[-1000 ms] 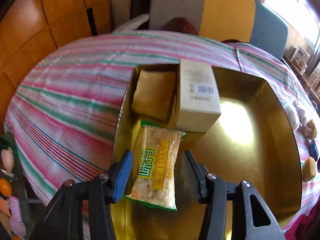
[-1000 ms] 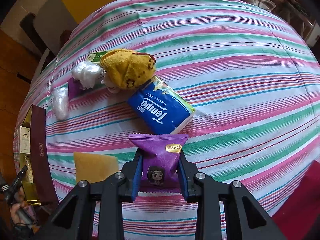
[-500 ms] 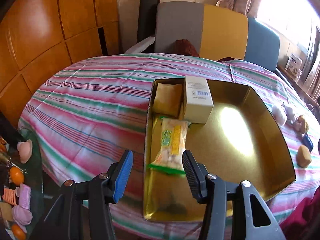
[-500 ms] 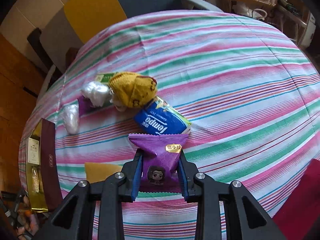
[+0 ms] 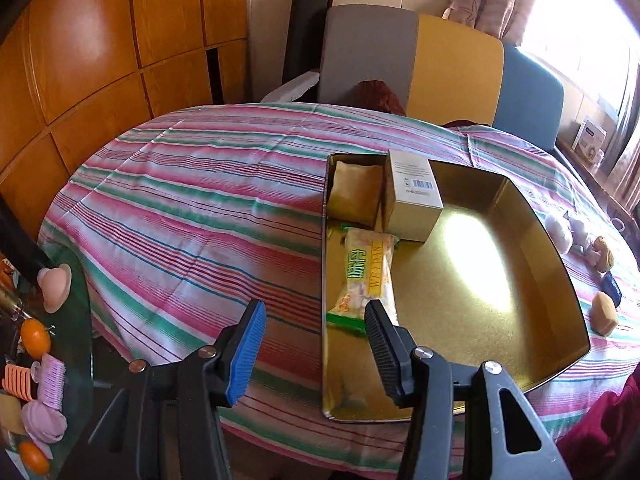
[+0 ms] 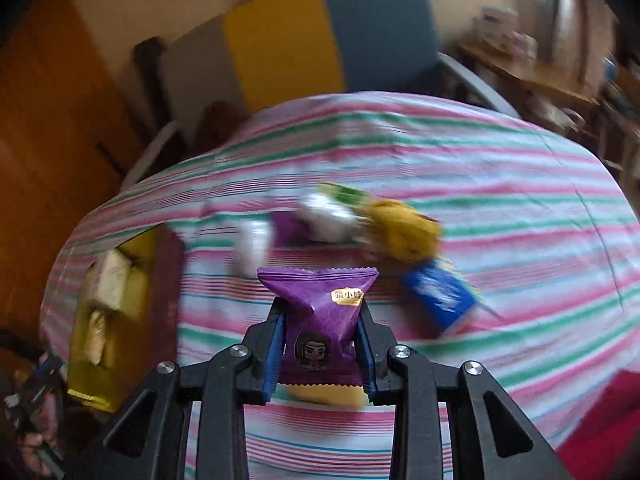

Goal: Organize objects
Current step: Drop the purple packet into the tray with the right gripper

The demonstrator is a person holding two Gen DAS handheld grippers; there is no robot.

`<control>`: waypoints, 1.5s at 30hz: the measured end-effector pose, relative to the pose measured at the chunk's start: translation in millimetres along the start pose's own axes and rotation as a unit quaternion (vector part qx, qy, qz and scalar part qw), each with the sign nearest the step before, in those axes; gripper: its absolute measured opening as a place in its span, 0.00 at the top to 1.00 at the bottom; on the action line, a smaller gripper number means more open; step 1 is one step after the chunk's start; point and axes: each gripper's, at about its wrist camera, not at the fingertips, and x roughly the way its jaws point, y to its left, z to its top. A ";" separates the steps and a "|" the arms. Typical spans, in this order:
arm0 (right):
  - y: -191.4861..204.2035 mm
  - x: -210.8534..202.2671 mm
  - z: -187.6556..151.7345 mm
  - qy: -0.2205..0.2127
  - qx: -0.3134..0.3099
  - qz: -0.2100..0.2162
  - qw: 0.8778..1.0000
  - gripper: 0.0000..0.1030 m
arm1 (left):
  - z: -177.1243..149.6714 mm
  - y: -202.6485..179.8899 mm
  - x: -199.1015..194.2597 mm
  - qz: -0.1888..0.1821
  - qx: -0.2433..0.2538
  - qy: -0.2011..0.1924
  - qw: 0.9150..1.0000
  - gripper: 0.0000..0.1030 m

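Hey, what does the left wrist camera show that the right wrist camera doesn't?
Only the left wrist view: the left gripper, jaws open and empty, and the gold tray's bare, sunlit floor. Only the right wrist view: the right gripper shut on a purple packet, and a blue tissue pack on the cloth. Both show the tray, holding a pale box and a snack bag, and the striped tablecloth.

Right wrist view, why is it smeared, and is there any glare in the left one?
Right wrist view: motion blur smears the tablecloth, while the purple snack packet in the right gripper stays sharp. Left wrist view: sharp, with bright glare on the gold tray floor.
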 end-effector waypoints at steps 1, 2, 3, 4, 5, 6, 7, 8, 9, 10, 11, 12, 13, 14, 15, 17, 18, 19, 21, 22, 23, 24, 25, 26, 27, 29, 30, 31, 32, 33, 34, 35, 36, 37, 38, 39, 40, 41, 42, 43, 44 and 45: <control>22.4 2.8 1.2 0.002 -0.020 0.017 1.000 0.69 | 0.5 3.7 -1.5 0.005 0.002 -0.001 1.000 0.50; 45.4 6.4 1.0 0.004 -0.041 0.036 0.999 0.69 | 0.8 8.8 -2.4 0.011 0.001 -0.002 1.000 0.50; 67.3 10.3 -0.5 0.008 -0.059 0.053 0.997 0.69 | 0.7 15.4 -3.5 0.016 -0.003 -0.002 1.000 0.50; 92.8 16.5 -3.1 0.012 -0.078 0.071 0.994 0.69 | 0.6 21.8 -4.1 0.019 -0.009 -0.003 1.000 0.50; 116.6 23.9 -6.3 0.020 -0.093 0.091 0.991 0.69 | 0.1 30.1 -4.8 0.026 -0.019 -0.004 0.999 0.50; 135.5 31.0 -10.0 0.028 -0.104 0.107 0.988 0.69 | -0.3 35.1 -5.2 0.030 -0.025 -0.005 0.999 0.50; 159.4 40.3 -15.6 0.038 -0.119 0.125 0.984 0.69 | -0.6 40.7 -5.2 0.032 -0.034 -0.005 0.999 0.50; 184.4 50.3 -22.8 0.049 -0.136 0.140 0.980 0.69 | -1.2 46.0 -4.7 0.033 -0.043 -0.005 0.999 0.50; 204.1 59.8 -30.1 0.061 -0.149 0.154 0.975 0.69 | -1.8 50.1 -4.2 0.035 -0.049 -0.006 0.998 0.50; 227.6 70.5 -39.1 0.075 -0.163 0.171 0.969 0.69 | -2.4 52.9 -3.6 0.035 -0.054 -0.007 0.998 0.50; 247.2 80.0 -48.0 0.086 -0.176 0.183 0.963 0.69 | -3.2 55.7 -2.3 0.034 -0.059 -0.006 0.998 0.50; 265.4 89.9 -56.7 0.098 -0.188 0.192 0.958 0.69 | -4.6 57.9 0.1 0.031 -0.063 -0.003 0.998 0.50; 284.2 102.6 -66.5 0.114 -0.198 0.201 0.953 0.69 | -5.7 59.2 1.2 0.030 -0.064 -0.001 0.997 0.50; 298.4 113.5 -74.9 0.129 -0.205 0.207 0.948 0.69 | -7.2 60.9 3.7 0.028 -0.067 0.003 0.997 0.50; 311.9 124.3 -83.9 0.145 -0.214 0.212 0.942 0.69 | -7.3 62.1 4.9 0.025 -0.070 0.005 0.997 0.50; 333.8 141.8 -101.2 0.171 -0.231 0.219 0.932 0.66 | -8.6 63.3 6.8 0.020 -0.071 0.010 0.997 0.50; 339.9 147.5 -106.9 0.178 -0.232 0.221 0.930 0.66 | -8.6 64.0 7.9 0.019 -0.073 0.012 0.997 0.50; 343.4 153.0 -111.2 0.184 -0.230 0.222 0.930 0.65 | -8.9 64.6 8.1 0.017 -0.076 0.012 0.997 0.50; 345.1 160.6 -117.5 0.197 -0.219 0.230 0.928 0.62 | -9.1 64.0 7.9 0.015 -0.074 0.012 0.997 0.50; 344.1 163.4 -120.4 0.202 -0.216 0.232 0.926 0.56 | -9.3 63.2 7.9 0.016 -0.073 0.012 0.997 0.50; 342.9 166.6 -122.3 0.204 -0.217 0.235 0.925 0.51 | -9.4 62.6 8.1 0.015 -0.073 0.012 0.997 0.50; 341.3 165.6 -123.2 0.203 -0.216 0.237 0.925 0.49 | -9.3 61.4 7.9 0.016 -0.072 0.012 0.997 0.50; 340.6 164.4 -123.4 0.201 -0.213 0.240 0.926 0.48 | -9.6 60.6 7.2 0.017 -0.070 0.011 0.997 0.50; 338.8 164.1 -123.5 0.201 -0.208 0.242 0.926 0.48 | -9.7 59.7 6.4 0.018 -0.069 0.010 0.997 0.50; 336.5 163.4 -123.6 0.200 -0.203 0.245 0.927 0.47 | -9.5 58.2 5.2 0.019 -0.067 0.007 0.998 0.50; 330.9 158.8 -121.4 0.195 -0.195 0.247 0.929 0.42 | -8.3 55.5 3.8 0.020 -0.060 0.002 0.998 0.50; 328.1 155.8 -119.6 0.191 -0.192 0.249 0.930 0.41 | -8.3 53.0 2.9 0.021 -0.055 0.000 0.998 0.50; 324.7 152.3 -117.6 0.185 -0.187 0.248 0.932 0.39 | -8.1 52.1 2.6 0.021 -0.052 0.000 0.998 0.50; 320.1 148.0 -114.1 0.179 -0.182 0.247 0.935 0.36 | -7.9 50.3 2.0 0.021 -0.049 -0.001 0.999 0.50; 315.5 142.7 -110.9 0.170 -0.177 0.246 0.938 0.34 | -7.6 48.0 0.8 0.019 -0.046 -0.002 0.999 0.50; 311.3 136.1 -107.4 0.157 -0.173 0.245 0.941 0.31 | -7.1 46.0 -0.5 0.018 -0.043 -0.004 0.999 0.50; 307.2 130.0 -103.9 0.147 -0.169 0.244 0.944 0.28 | -6.7 43.5 -2.2 0.018 -0.038 -0.007 0.999 0.50; 301.9 123.4 -100.3 0.135 -0.165 0.242 0.947 0.26 | -6.0 39.9 -4.7 0.018 -0.032 -0.010 0.999 0.50; 296.2 116.1 -96.4 0.121 -0.163 0.238 0.950 0.22 | -5.6 36.9 -6.9 0.017 -0.026 -0.014 0.999 0.50; 289.4 108.9 -92.5 0.108 -0.162 0.232 0.953 0.18 | -4.9 33.0 -9.2 0.019 -0.018 -0.017 1.000 0.50; 283.1 103.1 -88.7 0.098 -0.161 0.225 0.956 0.17 | -4.1 28.3 -12.1 0.022 -0.010 -0.023 0.999 0.50; 274.2 96.1 -84.1 0.086 -0.159 0.215 0.960 0.15 | -3.5 24.4 -14.2 0.023 -0.002 -0.028 0.999 0.50; 265.0 90.6 -80.5 0.077 -0.157 0.206 0.963 0.14 | -3.1 19.9 -16.6 0.024 0.006 -0.033 0.999 0.50; 257.0 86.1 -75.7 0.069 -0.155 0.198 0.965 0.13 | -2.7 15.0 -18.8 0.022 0.013 -0.036 0.999 0.50; 244.9 80.1 -71.0 0.060 -0.150 0.187 0.969 0.12 | -2.4 11.6 -20.1 0.018 0.017 -0.037 0.999 0.50; 232.3 75.2 -66.7 0.053 -0.145 0.176 0.972 0.11 | -1.9 8.2 -20.4 0.013 0.019 -0.036 0.999 0.50; 217.5 70.2 -61.3 0.047 -0.139 0.167 0.975 0.11 | -1.6 4.2 -20.8 0.005 0.020 -0.035 0.999 0.50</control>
